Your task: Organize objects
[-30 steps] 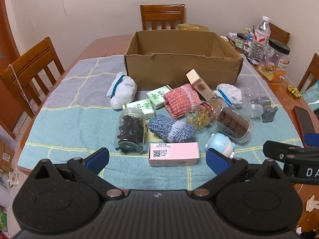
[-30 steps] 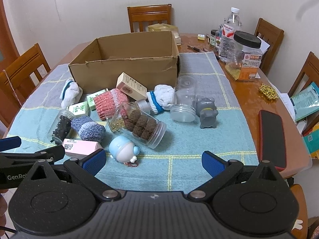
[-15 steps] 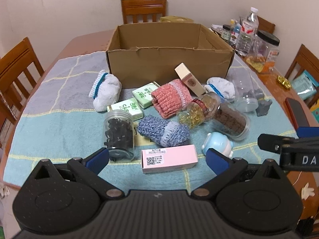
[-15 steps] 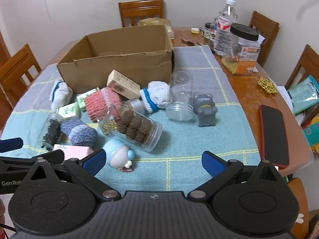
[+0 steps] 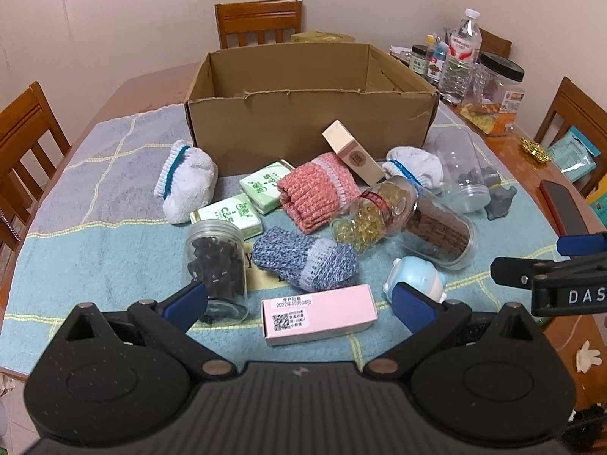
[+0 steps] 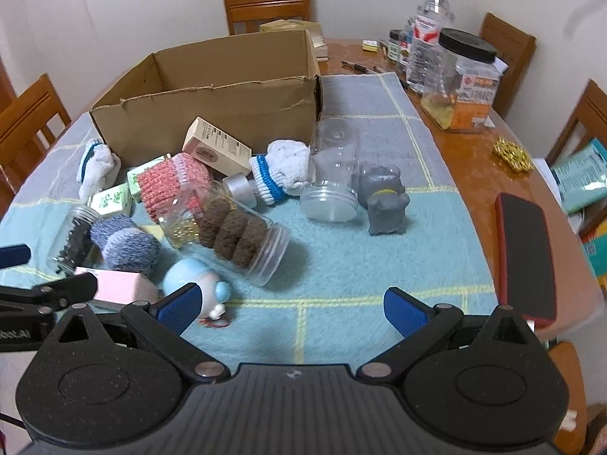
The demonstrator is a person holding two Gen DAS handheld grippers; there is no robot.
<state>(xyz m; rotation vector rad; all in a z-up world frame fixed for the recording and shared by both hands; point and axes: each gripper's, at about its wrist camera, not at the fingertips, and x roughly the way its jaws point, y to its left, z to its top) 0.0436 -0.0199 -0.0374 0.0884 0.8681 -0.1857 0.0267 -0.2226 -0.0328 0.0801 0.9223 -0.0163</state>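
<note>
An open cardboard box (image 5: 303, 113) stands at the back of the towel, also in the right wrist view (image 6: 212, 102). In front lie a pink box (image 5: 318, 313), a jar of dark pieces (image 5: 214, 265), a blue knit sock (image 5: 303, 258), a red knit sock (image 5: 316, 193), white socks (image 5: 187, 185), green packets (image 5: 235, 212), a cookie jar (image 6: 242, 235), a light-blue toy (image 6: 193, 280) and a grey figure (image 6: 383, 201). My left gripper (image 5: 299, 305) is open over the pink box. My right gripper (image 6: 292, 305) is open over bare towel.
Wooden chairs (image 5: 260, 21) ring the table. A water bottle (image 6: 430, 34), a black-lidded jar (image 6: 461, 79) and small bottles stand at the back right. A red-edged phone (image 6: 525, 254) and a gold trinket (image 6: 510, 153) lie on the wood at the right.
Both grippers have moved forward and closer to the objects. The left now frames the pink box between its open fingers; the right has shifted toward the toy and cookie jar.
</note>
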